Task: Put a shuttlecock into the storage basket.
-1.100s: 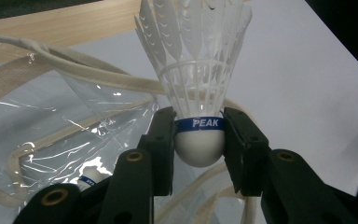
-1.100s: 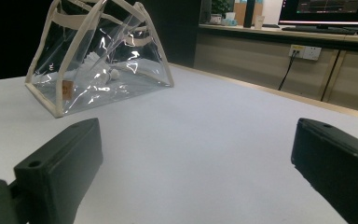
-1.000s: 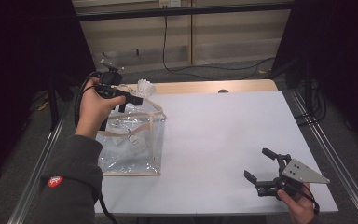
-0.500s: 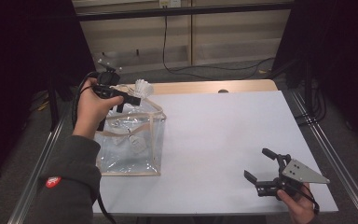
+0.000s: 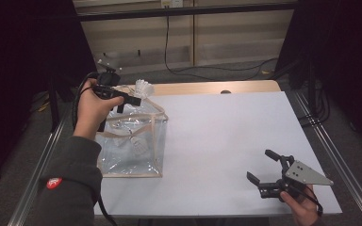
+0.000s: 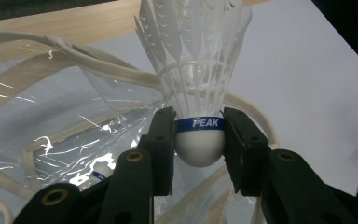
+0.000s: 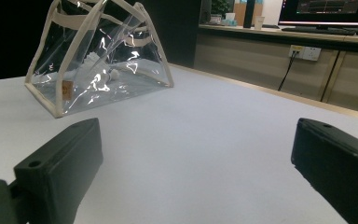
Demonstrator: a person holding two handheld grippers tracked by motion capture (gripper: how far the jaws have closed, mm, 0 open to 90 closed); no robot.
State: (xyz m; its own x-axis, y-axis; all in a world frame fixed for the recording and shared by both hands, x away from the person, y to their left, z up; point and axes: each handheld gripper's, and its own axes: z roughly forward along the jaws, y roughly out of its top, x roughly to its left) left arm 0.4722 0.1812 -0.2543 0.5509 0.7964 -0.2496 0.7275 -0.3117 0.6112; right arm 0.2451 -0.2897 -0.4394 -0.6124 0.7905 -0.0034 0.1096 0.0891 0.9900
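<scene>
white shuttlecock (image 6: pixel 199 100) above clear bag (image 5: pixel 131 141)

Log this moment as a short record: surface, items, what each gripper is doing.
surface: white table
bag: clear bag with cream trim, standing at the table's left side
in bag: one shuttlecock
left gripper: jaws shut on the cork of a second shuttlecock, feathers pointing away from the jaws, blue band reading PEAK, held above the bag's opening
right gripper: jaws open, holding nothing, at the table's near right, apart from the bag
</scene>
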